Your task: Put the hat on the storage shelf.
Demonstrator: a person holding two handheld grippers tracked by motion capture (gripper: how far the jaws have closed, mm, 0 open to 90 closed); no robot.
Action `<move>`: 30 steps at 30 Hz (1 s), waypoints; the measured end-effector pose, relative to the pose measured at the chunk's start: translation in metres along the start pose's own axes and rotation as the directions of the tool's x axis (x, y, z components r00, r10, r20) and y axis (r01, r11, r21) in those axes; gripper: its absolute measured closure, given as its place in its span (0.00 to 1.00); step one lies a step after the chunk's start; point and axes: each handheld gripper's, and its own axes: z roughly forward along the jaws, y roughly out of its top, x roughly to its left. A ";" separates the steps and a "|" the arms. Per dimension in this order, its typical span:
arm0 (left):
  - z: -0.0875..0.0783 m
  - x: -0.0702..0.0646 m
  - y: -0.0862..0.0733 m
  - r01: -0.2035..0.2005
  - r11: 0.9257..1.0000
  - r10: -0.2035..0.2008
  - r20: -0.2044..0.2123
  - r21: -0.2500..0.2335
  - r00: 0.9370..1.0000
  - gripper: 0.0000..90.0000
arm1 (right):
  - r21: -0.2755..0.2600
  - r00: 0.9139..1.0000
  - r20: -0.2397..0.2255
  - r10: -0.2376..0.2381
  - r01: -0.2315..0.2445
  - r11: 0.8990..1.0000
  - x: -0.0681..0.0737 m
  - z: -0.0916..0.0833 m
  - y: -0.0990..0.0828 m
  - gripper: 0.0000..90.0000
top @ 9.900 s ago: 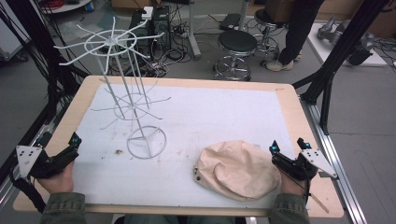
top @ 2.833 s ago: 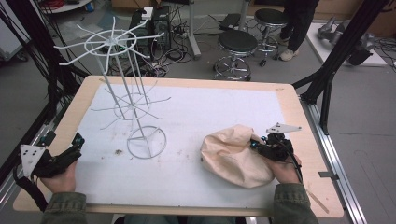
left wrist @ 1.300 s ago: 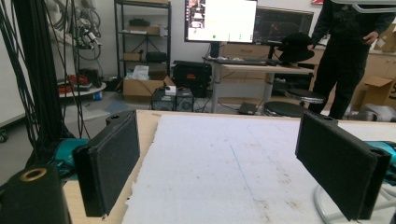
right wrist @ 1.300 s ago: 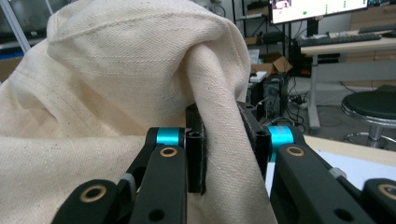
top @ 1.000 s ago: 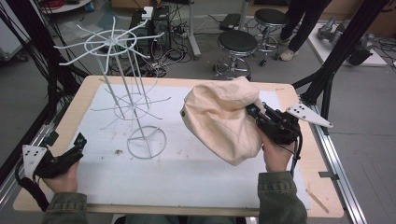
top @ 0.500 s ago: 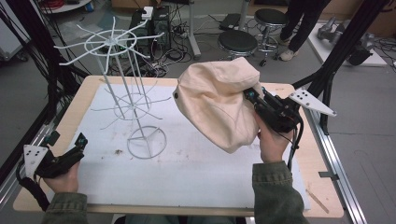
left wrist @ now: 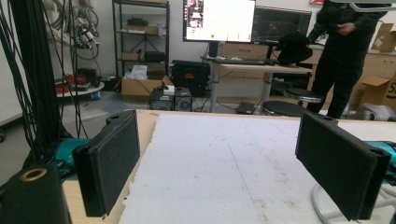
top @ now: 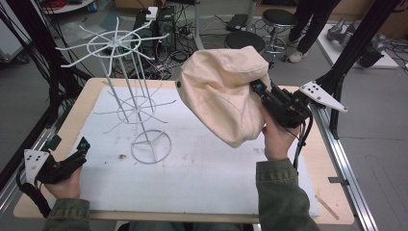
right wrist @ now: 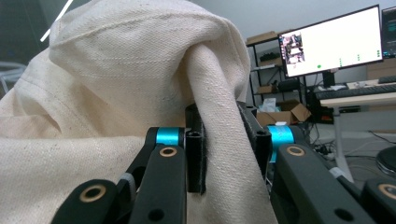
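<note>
A: What is on your table (top: 202, 187) right now?

B: A tall white wire rack (top: 127, 91) stands on the left part of it. Your cream hat (top: 221, 91) hangs in the air to the right of the rack, near its top.

A: What holds the hat up?

B: Your right gripper (top: 262, 94) does. Its jaws are pinched tight on a fold of the cloth.

A: And your left gripper (top: 79, 150)?

B: It rests low at the near left corner, jaws wide apart, holding nothing.

A: What step is this?

B: I think you are carrying the hat to the rack. Next, you likely need to bring it over one wire arm, then let go.
</note>
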 end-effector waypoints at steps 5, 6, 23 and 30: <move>0.000 0.000 0.000 0.000 1.000 0.000 0.002 0.004 1.000 0.16 | -0.025 0.999 -0.021 0.025 -0.026 0.999 0.003 0.005 0.005 0.83; 0.000 -0.001 0.000 0.001 1.000 -0.001 0.003 0.001 1.000 0.16 | -0.031 1.000 -0.022 0.023 -0.023 0.999 0.004 0.006 0.006 0.83; 0.000 0.000 -0.001 0.010 1.000 -0.010 0.004 0.000 1.000 0.16 | -0.096 0.993 -0.082 0.089 -0.096 0.991 0.019 0.027 0.029 0.83; 0.000 0.003 -0.001 0.029 1.000 -0.029 0.004 -0.002 1.000 0.16 | -0.127 0.991 -0.078 0.110 -0.120 0.985 0.022 0.040 0.037 0.83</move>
